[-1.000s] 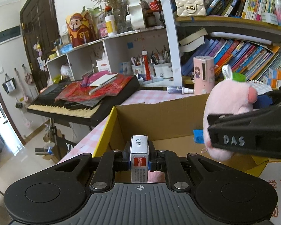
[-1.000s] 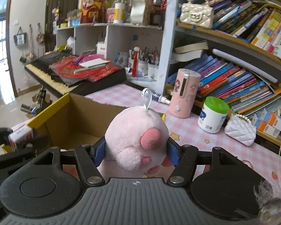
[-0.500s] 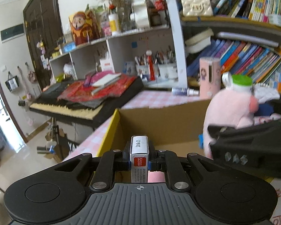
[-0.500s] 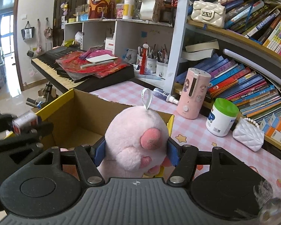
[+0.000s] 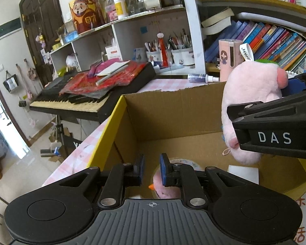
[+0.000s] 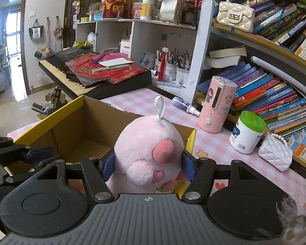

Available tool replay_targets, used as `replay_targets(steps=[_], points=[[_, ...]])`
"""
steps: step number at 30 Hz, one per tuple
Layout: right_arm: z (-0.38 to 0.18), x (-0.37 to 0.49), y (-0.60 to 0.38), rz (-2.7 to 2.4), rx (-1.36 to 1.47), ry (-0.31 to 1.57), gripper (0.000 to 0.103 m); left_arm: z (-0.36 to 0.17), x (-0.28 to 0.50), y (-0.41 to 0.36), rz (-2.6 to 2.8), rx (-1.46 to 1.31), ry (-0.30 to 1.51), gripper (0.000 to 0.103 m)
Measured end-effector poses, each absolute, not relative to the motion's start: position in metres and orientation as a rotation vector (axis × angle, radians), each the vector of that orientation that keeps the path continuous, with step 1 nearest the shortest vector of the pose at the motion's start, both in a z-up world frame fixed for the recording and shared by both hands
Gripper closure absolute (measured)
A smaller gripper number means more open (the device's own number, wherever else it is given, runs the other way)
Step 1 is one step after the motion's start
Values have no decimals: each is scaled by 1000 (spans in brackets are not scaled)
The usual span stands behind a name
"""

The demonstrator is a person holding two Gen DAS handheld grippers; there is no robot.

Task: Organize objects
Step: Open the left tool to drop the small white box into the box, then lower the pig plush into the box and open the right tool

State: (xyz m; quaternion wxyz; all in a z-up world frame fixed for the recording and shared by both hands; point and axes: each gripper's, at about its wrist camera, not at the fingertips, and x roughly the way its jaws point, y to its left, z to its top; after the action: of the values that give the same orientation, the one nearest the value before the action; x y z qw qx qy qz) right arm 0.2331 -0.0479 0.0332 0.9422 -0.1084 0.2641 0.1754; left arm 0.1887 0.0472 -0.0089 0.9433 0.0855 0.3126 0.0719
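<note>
An open cardboard box (image 5: 173, 110) with yellow flaps stands on the pink checked table; it also shows in the right wrist view (image 6: 71, 126). My left gripper (image 5: 151, 168) is open and empty over the box's near left part. Below it inside the box lie a pink plush with an orange beak (image 5: 167, 189) and a white card (image 5: 242, 172). The small red-and-white box is out of sight. My right gripper (image 6: 148, 163) is shut on a pink plush pig (image 6: 149, 153), held above the box's right side; the pig also shows in the left wrist view (image 5: 248, 102).
A keyboard (image 6: 71, 75) with red packets stands behind left. On the table to the right are a pink humidifier (image 6: 216, 104), a spray bottle (image 6: 183, 104), a green-lidded jar (image 6: 246, 132) and a white quilted purse (image 6: 275, 155). Bookshelves rise behind.
My left gripper has opened and the small red-and-white box it held is gone from its jaws. Both grippers have moved lower over the cardboard box. The right gripper still holds the pig.
</note>
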Motion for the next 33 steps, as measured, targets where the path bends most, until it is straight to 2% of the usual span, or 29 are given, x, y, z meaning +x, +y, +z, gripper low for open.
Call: replay_targets(steps=[4,6,8,11,17,20,24,29,33], points=[[32,236,-43,374,-230,549,40,-9,188,48,151,176,637,82],[31,237,-40,380,-230,559,40,-5,185,50,159,170,619,72],[30,239,-36,388,-236,568,40,1,179,52,176,168,584,56],[28,246,-33,402,-219,601,40,7,174,55,201,176,565,48],[17,264,-27,405,-180,725,39,10,165,64,224,171,563,41],[7,267,-23,422,-180,804,35,11,162,70,234,154,563,38],[7,266,-23,415,-164,817,27,13,157,72,238,149,553,31],[13,258,-27,396,-123,801,24,19,150,76,245,130,532,21],[23,245,-33,368,-87,749,22,24,142,81,247,99,506,18]])
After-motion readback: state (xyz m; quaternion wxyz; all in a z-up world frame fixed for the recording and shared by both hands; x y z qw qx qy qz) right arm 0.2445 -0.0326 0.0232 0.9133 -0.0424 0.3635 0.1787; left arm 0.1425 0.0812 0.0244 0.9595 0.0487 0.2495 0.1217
